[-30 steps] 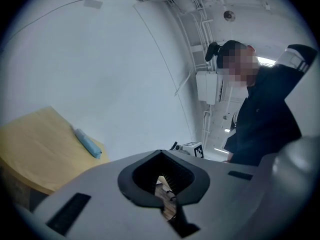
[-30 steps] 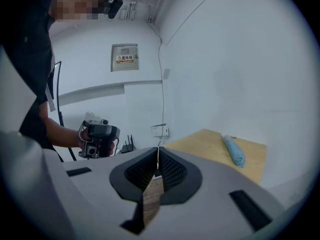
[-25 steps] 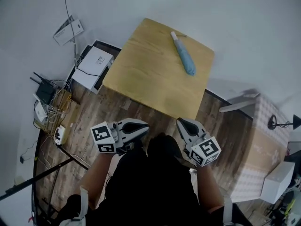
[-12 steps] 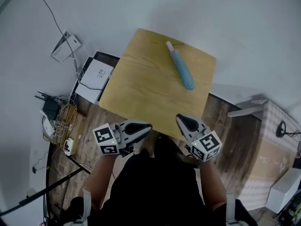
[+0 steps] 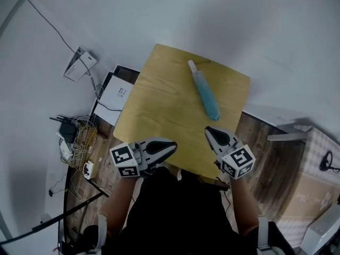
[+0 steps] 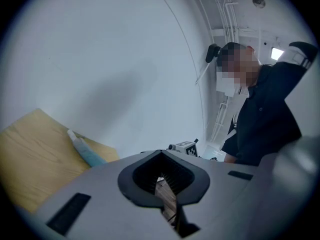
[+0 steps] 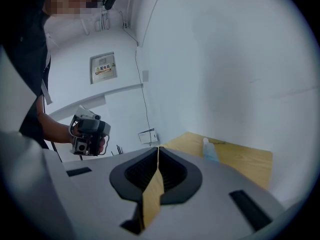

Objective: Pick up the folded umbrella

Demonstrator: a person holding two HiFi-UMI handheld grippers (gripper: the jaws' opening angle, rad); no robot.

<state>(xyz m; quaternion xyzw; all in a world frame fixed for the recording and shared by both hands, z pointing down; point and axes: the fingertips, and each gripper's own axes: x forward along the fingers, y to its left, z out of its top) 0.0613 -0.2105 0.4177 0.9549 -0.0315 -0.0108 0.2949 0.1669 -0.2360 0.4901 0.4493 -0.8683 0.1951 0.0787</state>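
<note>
The folded umbrella [image 5: 203, 92], light blue with a white handle end, lies on the far right part of the yellow wooden table [image 5: 154, 105]. My left gripper [image 5: 172, 145] is shut and holds nothing; it hangs at the table's near edge. My right gripper [image 5: 210, 130] is shut too, its tips over the near edge, a short way in front of the umbrella. In the left gripper view the jaws [image 6: 161, 153] meet at the tip, with the umbrella [image 6: 85, 151] far off to the left. In the right gripper view the shut jaws [image 7: 158, 148] point at the table, the umbrella [image 7: 210, 151] to their right.
A white wall stands right behind the table. On the wooden floor to the left are a white box [image 5: 118, 91], a tangle of cables and devices [image 5: 71, 134] and a black stand leg [image 5: 69, 211]. A cardboard box [image 5: 313, 179] sits at the right.
Both grippers have moved forward, from over the floor to the table's near edge. The table and umbrella are nearer now. Both grippers stay shut.
</note>
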